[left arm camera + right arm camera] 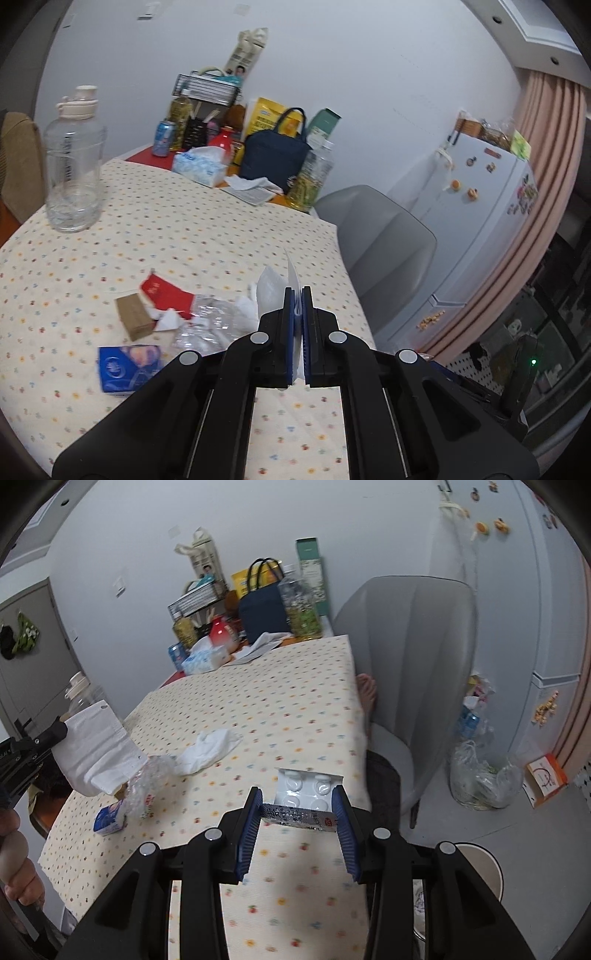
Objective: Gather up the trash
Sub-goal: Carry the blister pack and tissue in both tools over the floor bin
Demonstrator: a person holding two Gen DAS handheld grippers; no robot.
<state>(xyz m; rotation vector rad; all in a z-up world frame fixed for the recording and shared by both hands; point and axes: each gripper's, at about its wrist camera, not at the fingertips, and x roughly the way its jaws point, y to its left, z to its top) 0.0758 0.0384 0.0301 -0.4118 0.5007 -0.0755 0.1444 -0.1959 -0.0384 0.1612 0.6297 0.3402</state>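
Observation:
My left gripper (298, 291) is shut on a white paper napkin (293, 275), held above the table; the napkin also shows in the right wrist view (98, 749). My right gripper (297, 801) is shut on a white plastic blister tray (304, 792) with a printed foil edge, held above the table's right side. On the dotted tablecloth (166, 229) lie a red wrapper (162, 291), a brown cardboard piece (133, 317), crumpled clear plastic (210, 325), a blue packet (127, 367) and a crumpled white tissue (208, 749).
A big clear water bottle (74, 166) stands at the table's left. Tissue box (199, 168), navy bag (275, 155), bottles and cans crowd the far end. A grey chair (410, 657) stands right of the table. A clear trash bag (480, 775) sits on the floor by the fridge (476, 206).

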